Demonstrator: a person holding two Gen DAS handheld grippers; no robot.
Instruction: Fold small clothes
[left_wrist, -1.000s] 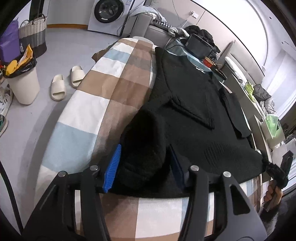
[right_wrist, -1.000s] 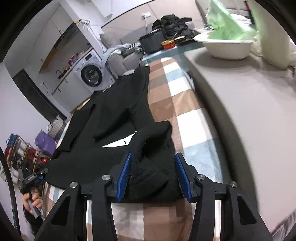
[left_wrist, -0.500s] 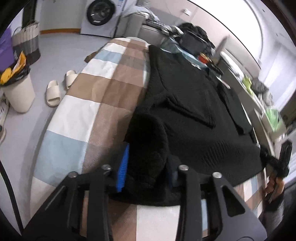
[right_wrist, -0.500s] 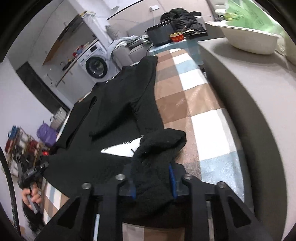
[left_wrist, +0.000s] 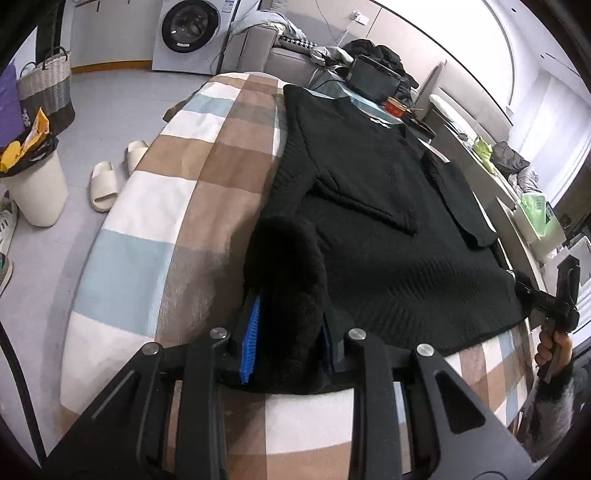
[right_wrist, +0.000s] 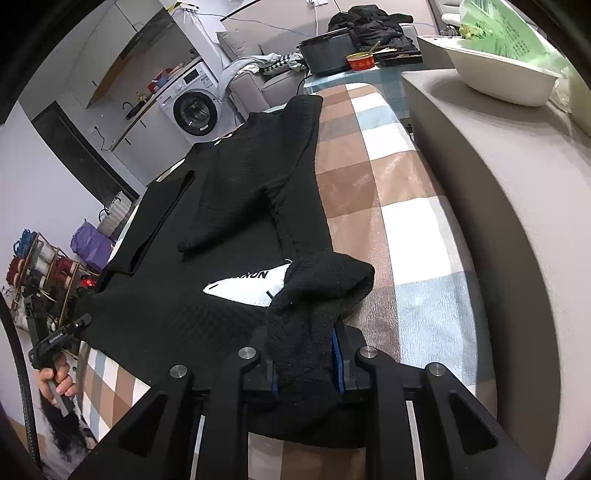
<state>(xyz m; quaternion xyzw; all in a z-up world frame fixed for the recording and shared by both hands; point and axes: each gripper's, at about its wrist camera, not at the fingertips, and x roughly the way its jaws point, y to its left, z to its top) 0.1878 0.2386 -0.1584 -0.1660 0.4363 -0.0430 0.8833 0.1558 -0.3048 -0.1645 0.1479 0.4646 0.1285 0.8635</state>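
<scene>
A black knit sweater (left_wrist: 376, 206) lies flat on a checked blanket (left_wrist: 177, 206), both sleeves folded in over its body. My left gripper (left_wrist: 288, 328) is shut on the sweater's near left hem corner, which bunches up between the blue pads. My right gripper (right_wrist: 306, 365) is shut on the near right hem corner (right_wrist: 321, 288), lifted and curled over. A white label (right_wrist: 247, 288) shows inside the sweater (right_wrist: 207, 229). The right gripper also shows at the far right of the left wrist view (left_wrist: 554, 299), and the left gripper at the left edge of the right wrist view (right_wrist: 59, 336).
A grey counter (right_wrist: 517, 206) with a white basin (right_wrist: 506, 77) runs along the right of the blanket (right_wrist: 388, 206). On the floor to the left are a white bin (left_wrist: 33, 188) and slippers (left_wrist: 110, 177). A washing machine (left_wrist: 184, 37) and a cluttered sofa stand behind.
Both grippers have closed from open onto the hem corners. They have lifted the corners slightly, so the fabric stands bunched between the pads.
</scene>
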